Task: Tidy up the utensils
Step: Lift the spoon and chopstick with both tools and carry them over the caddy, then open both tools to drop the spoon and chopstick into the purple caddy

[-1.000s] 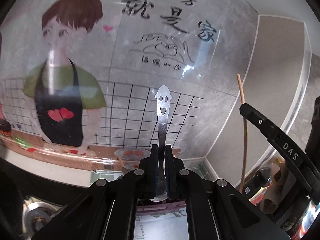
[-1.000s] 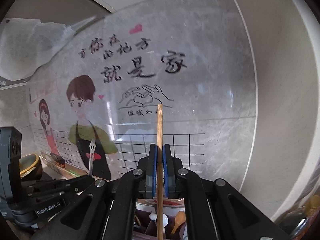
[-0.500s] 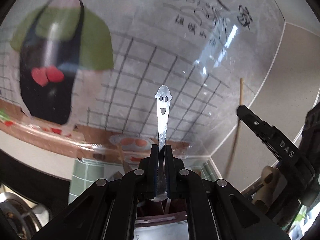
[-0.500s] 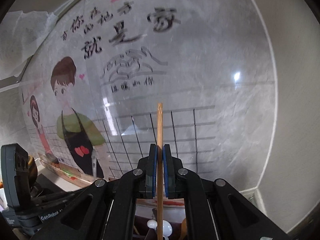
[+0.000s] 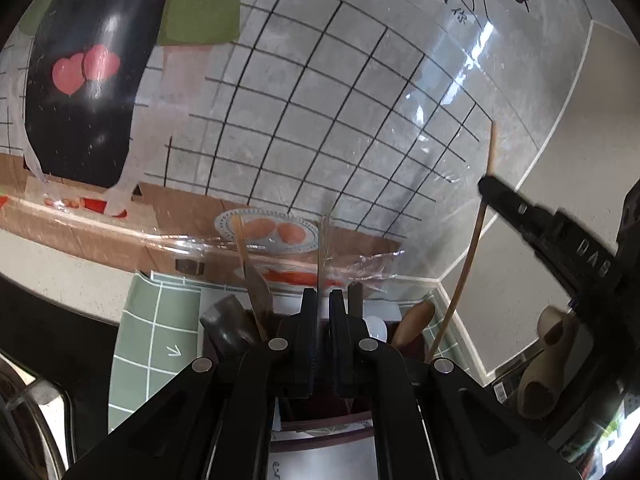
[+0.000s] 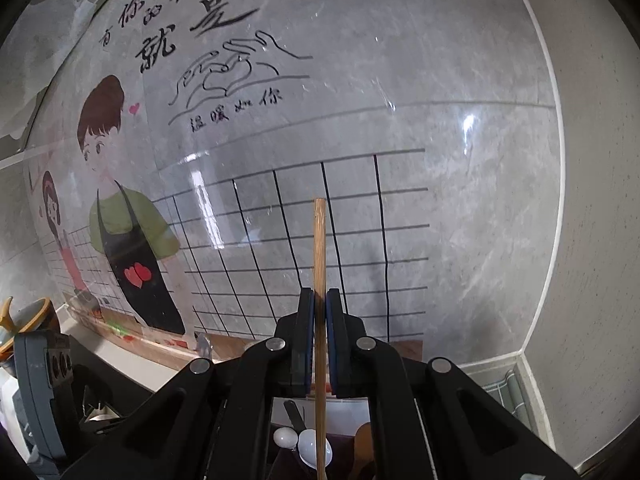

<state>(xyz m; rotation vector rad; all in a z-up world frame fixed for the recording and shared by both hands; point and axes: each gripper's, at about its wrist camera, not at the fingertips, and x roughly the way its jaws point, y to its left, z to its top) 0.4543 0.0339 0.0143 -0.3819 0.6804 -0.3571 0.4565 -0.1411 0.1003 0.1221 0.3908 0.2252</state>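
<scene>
My left gripper has its jaws slightly apart and holds nothing. Beyond its tips a thin metal utensil handle stands upright in the dark utensil holder, among a wooden handle, a dark handle and a wooden spoon. My right gripper is shut on a wooden chopstick, held upright above the holder; white spoons lie below. In the left wrist view the right gripper and its chopstick stand to the right.
A wall with a cartoon decal and plastic film stands close behind. A green tiled mat lies under the holder. Wooden utensils stand at the right. A bowl sits on the counter at far left.
The smiley-faced metal utensil has left my left gripper's jaws and dropped into the holder. The left view has tilted down toward the holder. The right gripper has lowered with its chopstick.
</scene>
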